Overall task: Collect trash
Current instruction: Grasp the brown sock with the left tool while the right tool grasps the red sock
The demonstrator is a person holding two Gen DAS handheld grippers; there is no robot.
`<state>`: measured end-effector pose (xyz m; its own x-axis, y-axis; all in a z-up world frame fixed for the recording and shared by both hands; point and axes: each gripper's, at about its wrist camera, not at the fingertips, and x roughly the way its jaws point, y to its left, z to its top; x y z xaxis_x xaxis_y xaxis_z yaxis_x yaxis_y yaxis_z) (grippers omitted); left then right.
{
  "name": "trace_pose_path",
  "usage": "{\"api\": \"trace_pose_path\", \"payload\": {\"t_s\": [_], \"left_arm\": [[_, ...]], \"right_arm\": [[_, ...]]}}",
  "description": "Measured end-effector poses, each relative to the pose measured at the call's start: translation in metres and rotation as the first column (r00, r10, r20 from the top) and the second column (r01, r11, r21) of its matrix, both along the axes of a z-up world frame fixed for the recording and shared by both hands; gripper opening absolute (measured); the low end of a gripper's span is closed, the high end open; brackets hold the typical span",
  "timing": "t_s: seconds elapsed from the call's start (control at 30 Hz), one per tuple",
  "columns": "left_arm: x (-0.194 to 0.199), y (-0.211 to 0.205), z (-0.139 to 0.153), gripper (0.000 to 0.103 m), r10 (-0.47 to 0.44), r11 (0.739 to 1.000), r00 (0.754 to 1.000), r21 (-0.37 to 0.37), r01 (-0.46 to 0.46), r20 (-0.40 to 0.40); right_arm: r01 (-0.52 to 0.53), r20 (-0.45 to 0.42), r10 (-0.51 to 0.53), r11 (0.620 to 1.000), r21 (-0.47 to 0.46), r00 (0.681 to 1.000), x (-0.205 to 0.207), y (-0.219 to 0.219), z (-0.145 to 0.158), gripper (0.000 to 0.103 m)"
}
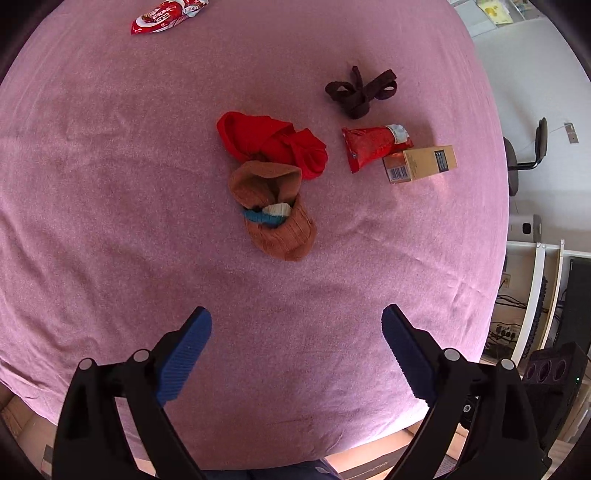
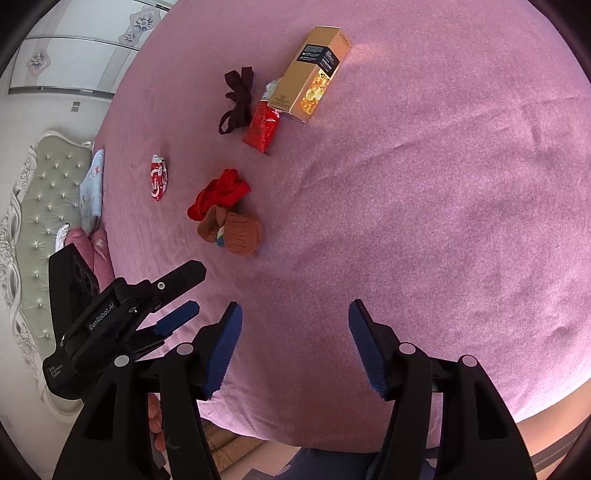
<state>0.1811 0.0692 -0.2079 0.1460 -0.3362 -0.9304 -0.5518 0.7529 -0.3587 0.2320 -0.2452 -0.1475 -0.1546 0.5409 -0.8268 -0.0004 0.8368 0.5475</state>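
Note:
On the pink bed sheet (image 1: 110, 184) lie a gold carton (image 1: 421, 162) and a red foil wrapper (image 1: 373, 146), touching each other. A second red wrapper (image 1: 166, 16) lies apart at the far top left. My left gripper (image 1: 295, 314) hovers open and empty over bare sheet, short of these. In the right wrist view I see the gold carton (image 2: 314, 74), the red foil wrapper (image 2: 262, 127) and the small red wrapper (image 2: 158, 177). My right gripper (image 2: 295, 308) is open with nothing between its fingers. The left gripper (image 2: 195, 290) is just to its left.
A red sock (image 1: 269, 144), a brown sock (image 1: 277, 221) stuffed with blue and white cloth, and a dark brown sock (image 1: 360, 92) lie mid-bed. A padded headboard (image 2: 48, 192) and pillows (image 2: 92, 184) are at the left. A chair (image 1: 524, 158) and shelves (image 1: 546, 295) stand beyond the bed edge.

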Motion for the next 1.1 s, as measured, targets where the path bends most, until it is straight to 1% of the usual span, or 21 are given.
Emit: {"api": "trace_pose_path", "payload": {"t_s": [0.2,0.4,0.53,0.63,0.67,0.73,0.77,0.8,0.9,1.0,1.1], "left_arm": [[0.022,0.014,-0.029,0.093,0.069,0.997,0.997,0.029,-0.068,-0.042],[0.043,0.017,-0.063,0.094,0.092,0.995,0.992,0.036,-0.089,-0.088],[0.047,0.023,-0.078,0.094,0.122,0.992,0.984,0.036,-0.118,-0.130],[0.047,0.028,-0.083,0.093,0.132,0.991,0.982,0.043,-0.127,-0.133],[0.047,0.030,-0.084,0.091,0.141,0.990,0.982,0.042,-0.136,-0.130],[0.043,0.037,-0.085,0.080,0.164,0.986,0.980,0.014,-0.164,-0.115],[0.041,0.041,-0.084,0.071,0.176,0.984,0.978,-0.002,-0.178,-0.113],[0.037,0.047,-0.084,0.068,0.185,0.982,0.976,-0.019,-0.189,-0.113],[0.026,0.058,-0.079,0.063,0.209,0.975,0.972,-0.048,-0.215,-0.109],[0.013,0.072,-0.070,0.057,0.237,0.967,0.967,-0.073,-0.244,-0.092],[0.000,0.089,-0.062,0.056,0.264,0.958,0.961,-0.094,-0.271,-0.081]], "right_arm": [[-0.062,-0.033,0.062,0.998,0.003,0.998,0.031,0.020,-0.020,0.059],[-0.101,-0.074,0.101,0.995,0.006,0.992,0.050,0.033,-0.042,0.059],[-0.116,-0.104,0.115,0.993,0.004,0.988,0.059,0.039,-0.056,0.059],[-0.122,-0.120,0.121,0.993,0.004,0.985,0.066,0.044,-0.064,0.059],[-0.122,-0.124,0.121,0.993,0.005,0.985,0.069,0.046,-0.065,0.059],[-0.127,-0.129,0.127,0.992,0.009,0.983,0.073,0.052,-0.069,0.059],[-0.130,-0.131,0.130,0.991,0.011,0.983,0.076,0.057,-0.070,0.059],[-0.131,-0.133,0.132,0.991,0.015,0.982,0.078,0.060,-0.071,0.059],[-0.126,-0.136,0.129,0.992,0.028,0.982,0.085,0.075,-0.074,0.063],[-0.133,-0.140,0.139,0.990,0.053,0.980,0.090,0.093,-0.075,0.064],[-0.147,-0.141,0.155,0.987,0.067,0.978,0.093,0.115,-0.078,0.065]]}}
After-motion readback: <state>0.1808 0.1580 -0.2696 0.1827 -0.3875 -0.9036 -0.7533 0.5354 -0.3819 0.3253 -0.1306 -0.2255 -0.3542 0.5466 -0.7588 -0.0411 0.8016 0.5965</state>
